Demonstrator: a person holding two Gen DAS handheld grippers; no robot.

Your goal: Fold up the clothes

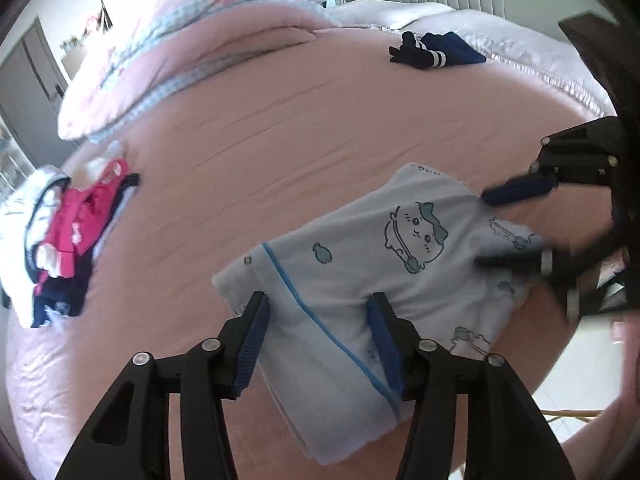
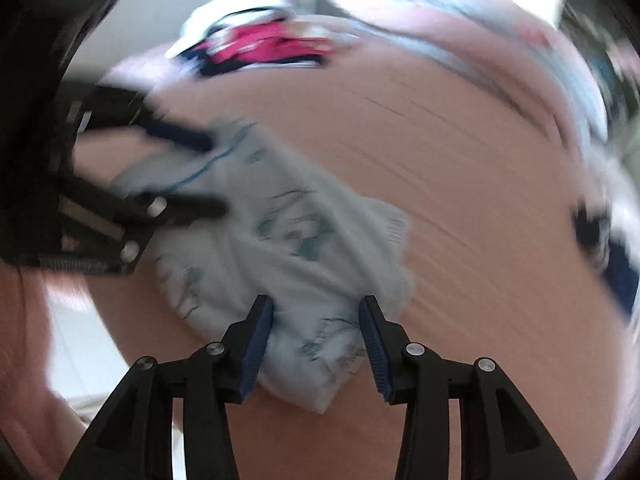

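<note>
A folded pale blue garment (image 1: 352, 272) with a cartoon print and a blue trim line lies on the pink bed sheet (image 1: 280, 140). My left gripper (image 1: 318, 312) stands over its near end. The jaws are apart, cloth lies between the blue pads, and more cloth reaches past the right finger. From the right, my right gripper (image 1: 482, 228) straddles the garment's other end, also apart. The right wrist view is blurred. There the garment (image 2: 304, 216) lies between the pads of the right gripper (image 2: 316, 312), and the left gripper (image 2: 216, 176) comes in from the left.
A heap of pink, white and navy clothes (image 1: 68, 232) lies at the bed's left edge. A folded navy garment (image 1: 436, 50) sits at the far side. A rolled pink and checked quilt (image 1: 192, 32) lies at the back. The bed ends at the lower right above a pale floor (image 1: 580, 368).
</note>
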